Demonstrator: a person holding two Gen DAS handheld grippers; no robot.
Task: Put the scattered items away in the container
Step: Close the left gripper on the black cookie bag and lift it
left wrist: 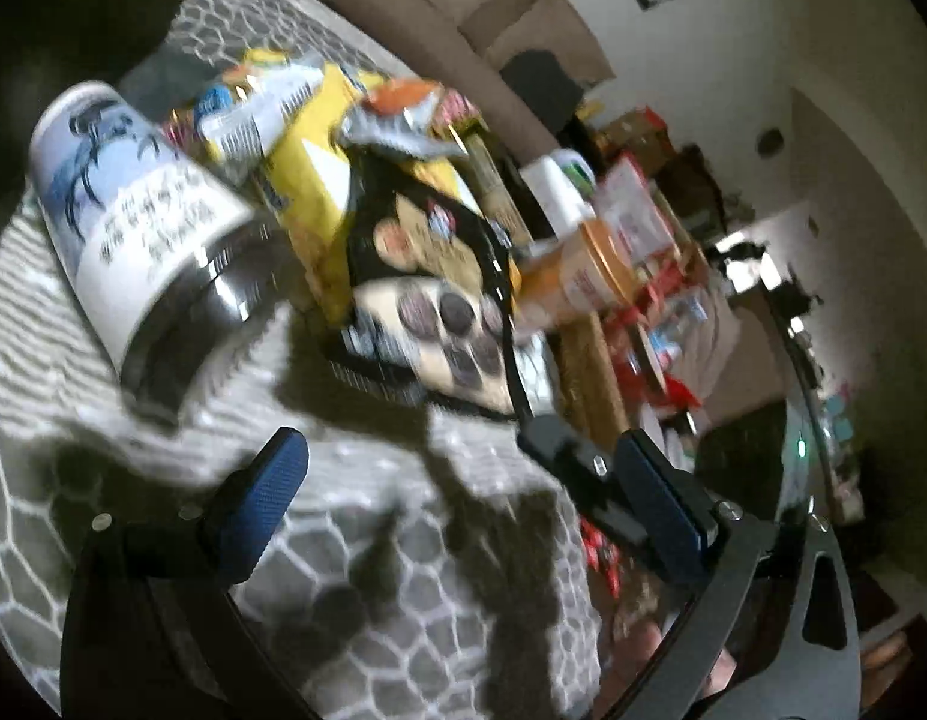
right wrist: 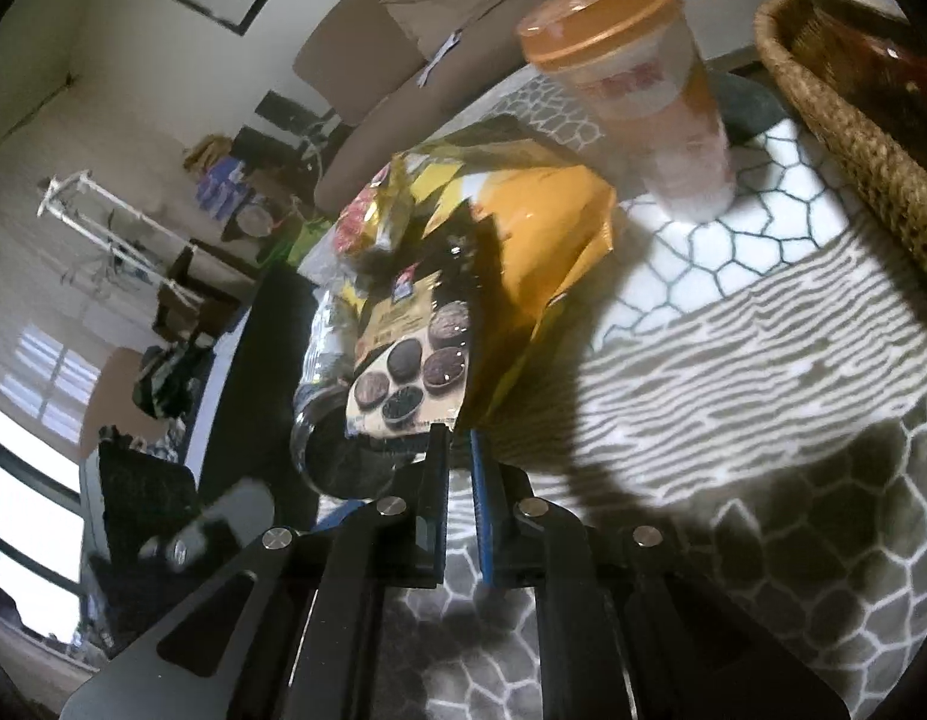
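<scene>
Pinching the bottom edge of the cookie bag point(right wrist: 415, 360), the right gripper point(right wrist: 460, 438) is pressed together. The bag, left of the basket point(right wrist: 847, 114), looks light, crinkly, slippery. The left gripper point(left wrist: 463, 474) is spread wide.

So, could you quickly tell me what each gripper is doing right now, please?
Left gripper: open, holding nothing.
Right gripper: shut on the bottom edge of the cookie bag.
</scene>
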